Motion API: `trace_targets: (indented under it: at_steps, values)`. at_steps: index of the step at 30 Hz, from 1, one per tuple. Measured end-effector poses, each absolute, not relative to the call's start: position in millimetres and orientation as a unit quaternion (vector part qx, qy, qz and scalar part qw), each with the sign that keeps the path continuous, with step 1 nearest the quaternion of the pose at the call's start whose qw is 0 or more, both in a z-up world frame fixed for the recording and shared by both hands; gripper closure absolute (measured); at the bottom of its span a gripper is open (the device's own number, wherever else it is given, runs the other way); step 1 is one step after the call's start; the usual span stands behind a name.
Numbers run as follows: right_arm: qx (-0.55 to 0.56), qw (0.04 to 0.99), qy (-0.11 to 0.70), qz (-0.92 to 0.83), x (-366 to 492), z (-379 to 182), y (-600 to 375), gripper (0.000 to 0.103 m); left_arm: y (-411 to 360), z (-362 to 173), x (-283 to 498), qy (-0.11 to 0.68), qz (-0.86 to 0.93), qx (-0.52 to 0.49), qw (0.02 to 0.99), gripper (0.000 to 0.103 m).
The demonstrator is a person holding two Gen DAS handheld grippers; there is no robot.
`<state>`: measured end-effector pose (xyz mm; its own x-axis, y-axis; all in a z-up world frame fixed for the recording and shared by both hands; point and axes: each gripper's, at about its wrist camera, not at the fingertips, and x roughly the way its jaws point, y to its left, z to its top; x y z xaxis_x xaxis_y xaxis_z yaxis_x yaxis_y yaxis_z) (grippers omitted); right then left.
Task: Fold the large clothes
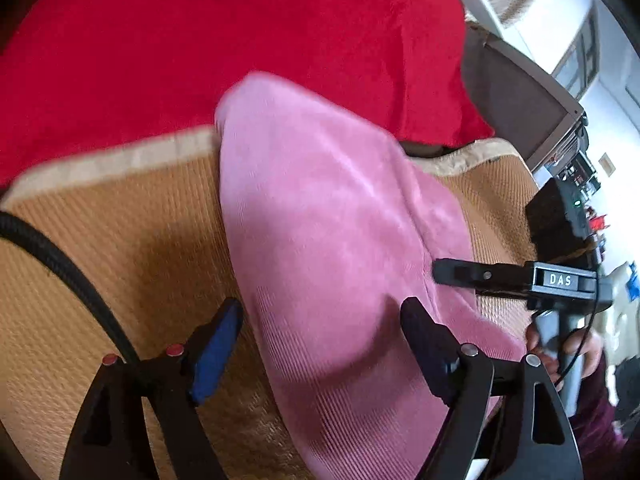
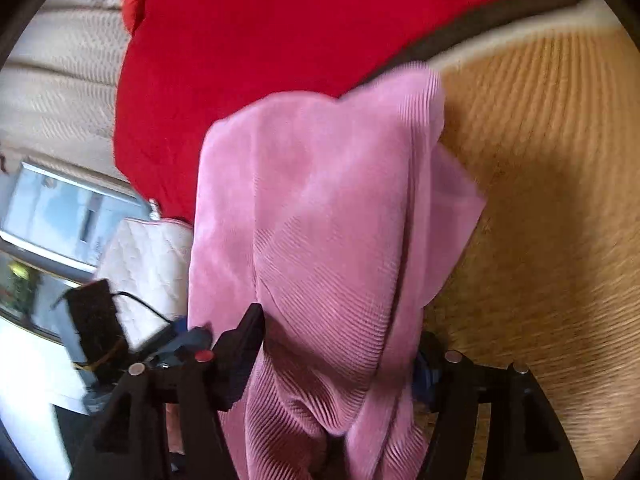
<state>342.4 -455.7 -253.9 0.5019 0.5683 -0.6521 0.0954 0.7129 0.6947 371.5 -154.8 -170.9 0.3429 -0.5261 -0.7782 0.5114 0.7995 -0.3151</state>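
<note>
Both tools work a pink ribbed garment [image 1: 328,216] lying mid-frame on a woven tan mat [image 1: 120,248], below a red blanket [image 1: 240,32]. The left tool [image 1: 320,328] is spread wide around the cloth; the right tool [image 2: 340,344] has fabric bunched between its fingers, though whether it pinches cannot be told. Thick, slumping cloth could slip or catch, leaving a crooked fold.

We read one marking only: white capital letters "DAS" on a small dark plate set into the black body of the right gripper [image 1: 454,272], as seen from the left wrist view. We find no other legible text.
</note>
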Motion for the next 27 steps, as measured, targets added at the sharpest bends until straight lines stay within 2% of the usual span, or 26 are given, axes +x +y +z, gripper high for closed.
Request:
trace_targets:
  at_steps: [6, 8, 13, 15, 23, 27]
  values:
    - [0.307, 0.857, 0.403, 0.093, 343, -203, -470, 0.035, -147, -154, 391, 0.44, -0.28, -0.039, 0.852, 0.021]
    - [0.313, 0.859, 0.391, 0.107, 351, -200, -467, 0.038, -146, -155, 398, 0.432, -0.259, -0.042, 0.863, 0.021]
    - [0.3, 0.84, 0.44, 0.106, 389, -239, -438, 0.048, -158, -185, 416, 0.457, -0.207, 0.005, 0.865, 0.02]
    - [0.314, 0.827, 0.455, 0.1, 397, -259, -440, 0.048, -161, -197, 420, 0.473, -0.206, 0.002, 0.857, 0.02]
    - [0.267, 0.849, 0.439, 0.125, 348, -207, -426, 0.047, -146, -165, 391, 0.455, -0.23, -0.004, 0.86, 0.021]
    - [0.21, 0.857, 0.449, 0.138, 305, -198, -402, 0.059, -139, -157, 351, 0.443, -0.22, 0.042, 0.868, 0.021]
